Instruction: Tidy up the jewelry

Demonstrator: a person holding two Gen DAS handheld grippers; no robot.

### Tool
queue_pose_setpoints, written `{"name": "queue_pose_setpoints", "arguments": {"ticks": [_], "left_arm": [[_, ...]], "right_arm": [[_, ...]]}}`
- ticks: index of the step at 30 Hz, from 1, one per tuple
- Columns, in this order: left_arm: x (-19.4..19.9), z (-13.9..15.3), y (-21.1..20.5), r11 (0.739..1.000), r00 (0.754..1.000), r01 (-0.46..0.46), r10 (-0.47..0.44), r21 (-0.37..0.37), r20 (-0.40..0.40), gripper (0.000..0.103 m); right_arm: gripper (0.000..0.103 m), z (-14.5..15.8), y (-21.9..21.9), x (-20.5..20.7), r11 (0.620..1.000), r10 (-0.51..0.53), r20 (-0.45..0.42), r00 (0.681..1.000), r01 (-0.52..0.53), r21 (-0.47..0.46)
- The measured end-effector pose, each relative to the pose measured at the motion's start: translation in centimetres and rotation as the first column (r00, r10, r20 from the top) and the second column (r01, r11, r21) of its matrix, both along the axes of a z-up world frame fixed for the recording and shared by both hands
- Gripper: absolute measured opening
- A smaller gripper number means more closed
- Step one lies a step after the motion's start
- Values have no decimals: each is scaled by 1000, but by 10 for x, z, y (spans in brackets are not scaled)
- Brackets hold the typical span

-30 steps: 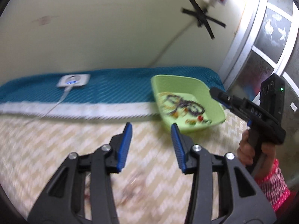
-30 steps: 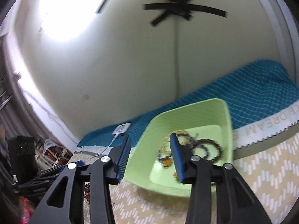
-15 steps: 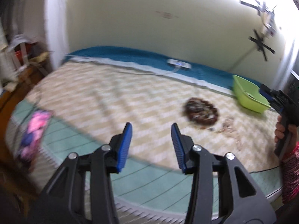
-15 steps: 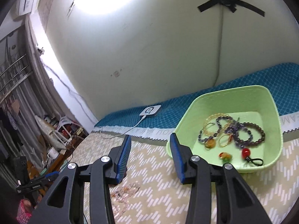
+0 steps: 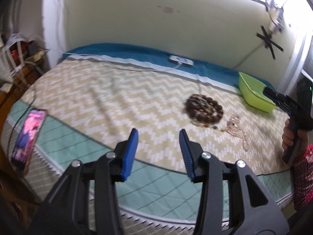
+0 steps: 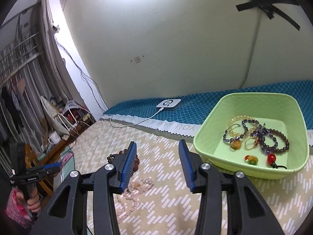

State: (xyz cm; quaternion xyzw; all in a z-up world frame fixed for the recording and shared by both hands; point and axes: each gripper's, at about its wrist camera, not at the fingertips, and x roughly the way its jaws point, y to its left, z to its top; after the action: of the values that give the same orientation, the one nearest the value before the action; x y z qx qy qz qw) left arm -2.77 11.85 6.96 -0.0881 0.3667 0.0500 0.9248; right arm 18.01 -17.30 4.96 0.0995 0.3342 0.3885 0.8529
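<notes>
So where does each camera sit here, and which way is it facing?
Left wrist: on the left gripper, above the bed's near edge, facing across it to the brown beads; the other gripper shows at right.
Right wrist: on the right gripper, low over the bed, facing the green tub and wall; the other gripper shows at left.
Shared: tub, pink necklace, white charger.

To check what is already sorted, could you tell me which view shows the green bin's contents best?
The right wrist view: it looks down into the green bin, showing its bracelets. The left wrist view shows only the bin's side, distant.
</notes>
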Motion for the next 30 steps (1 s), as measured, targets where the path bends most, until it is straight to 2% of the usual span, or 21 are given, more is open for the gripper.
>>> {"name": "queue_pose_setpoints", "arguments": {"ticks": [6,9,11,13,17,24,25,26,27,29,30], "left_arm": [[36,-14,-17,994,994,101,-102,-47,-26,41],[54,-20,-26,984,986,159,-161,-76,-32,41],[67,-24,-32,979,980,193,-196,-70,-40,41],[78,-29,-34,976,977,204,-208,-73,-49,41],[96,-38,-28,969,975,206,-215,-137,-55,41],[121,-57,-28,961,966,231,-245,-149,-82,41],[122,-59,-28,961,966,234,-247,-150,-81,30],[121,-59,-25,954,963,245,-260,-176,-67,11],[120,-56,-22,955,966,236,-251,-181,-61,0],[115,-52,-12,970,978,193,-201,-145,-45,0],[111,-49,-1,971,983,173,-181,-164,-33,0]], "right_arm": [[24,-3,8,0,998,5,-33,999,-7,-63],[23,-11,17,-4,993,55,-78,995,-63,-100],[15,-18,31,-8,984,94,-103,990,-108,-143],[12,-23,44,-10,974,130,-133,982,-152,-167],[12,-27,64,-11,961,158,-160,974,-189,-201],[12,-34,112,11,942,196,-188,963,-238,-237],[12,-38,120,14,933,199,-191,961,-246,-262],[10,-44,129,17,922,200,-201,959,-254,-294],[4,-53,138,19,905,202,-226,953,-270,-330],[0,-53,144,18,895,200,-200,959,-262,-362],[0,-50,144,17,894,190,-186,964,-248,-373]]}}
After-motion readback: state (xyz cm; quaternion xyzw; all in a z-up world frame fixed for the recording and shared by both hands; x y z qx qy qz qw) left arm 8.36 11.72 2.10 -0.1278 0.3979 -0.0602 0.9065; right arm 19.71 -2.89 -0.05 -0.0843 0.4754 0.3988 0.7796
